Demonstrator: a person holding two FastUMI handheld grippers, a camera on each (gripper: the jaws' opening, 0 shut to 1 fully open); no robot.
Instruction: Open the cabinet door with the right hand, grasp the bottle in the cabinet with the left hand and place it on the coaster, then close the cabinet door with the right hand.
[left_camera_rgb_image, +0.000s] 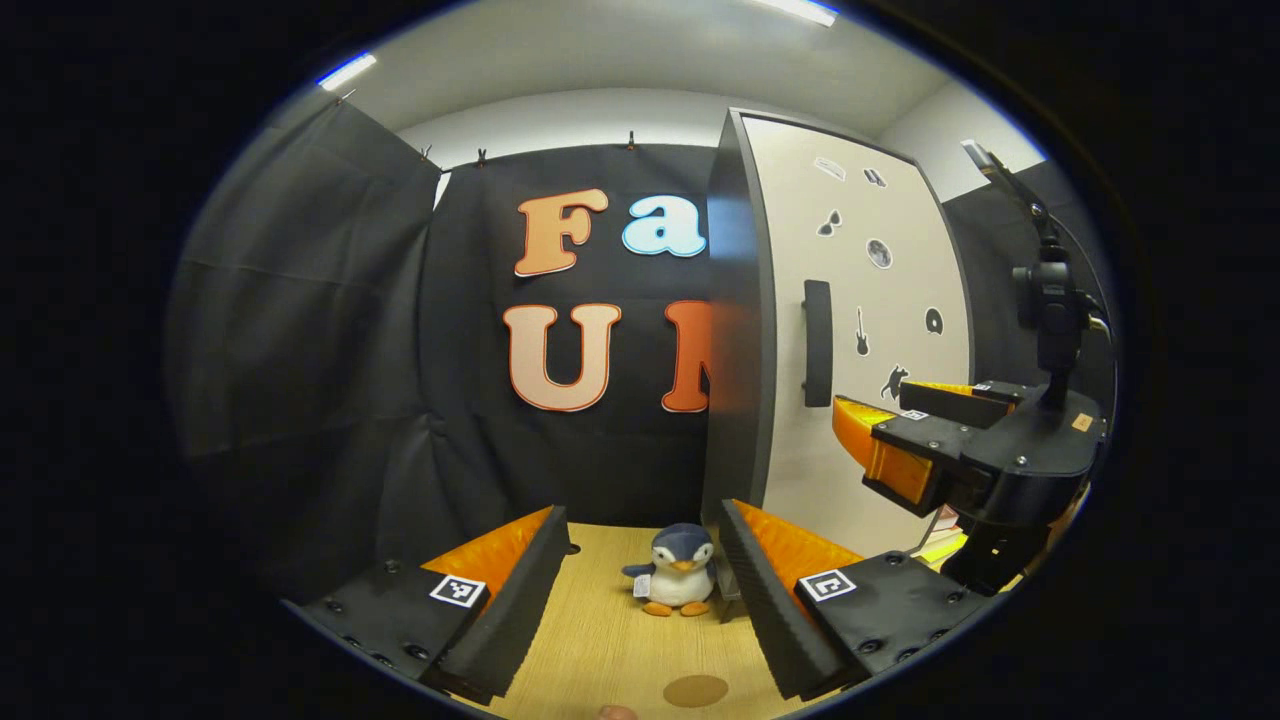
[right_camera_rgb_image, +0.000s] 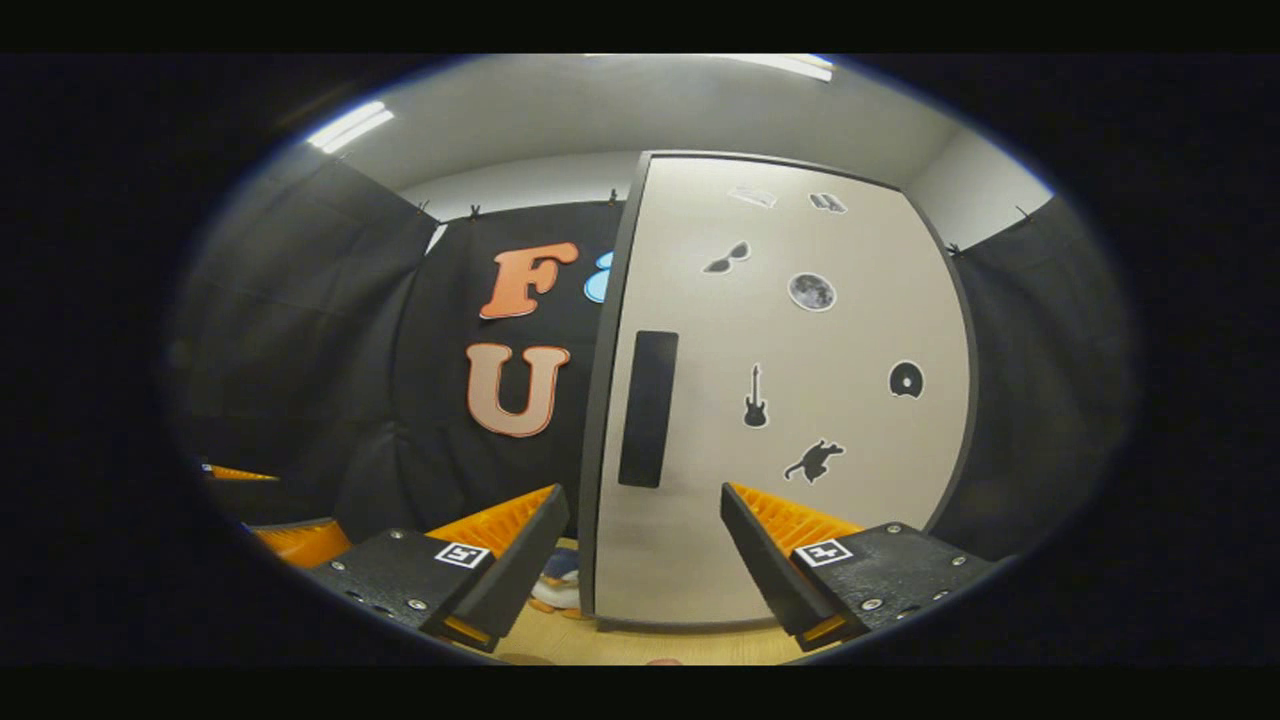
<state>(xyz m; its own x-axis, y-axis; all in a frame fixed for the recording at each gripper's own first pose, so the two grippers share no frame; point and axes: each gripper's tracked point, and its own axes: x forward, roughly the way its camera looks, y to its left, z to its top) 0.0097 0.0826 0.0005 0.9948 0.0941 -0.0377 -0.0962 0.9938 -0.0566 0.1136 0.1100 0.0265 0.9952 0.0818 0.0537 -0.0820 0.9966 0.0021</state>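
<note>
Pale wooden tabletop in black-draped booth, tall white cabinet door closed, round brown coaster near front edge, left gripper spread wide, right gripper released before the door's black handle.

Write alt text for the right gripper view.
A closed cabinet door with a dark upright handle and small stickers stands straight ahead, framed by the open right gripper. A stuffed penguin peeks out beside the cabinet on the wooden table.
</note>
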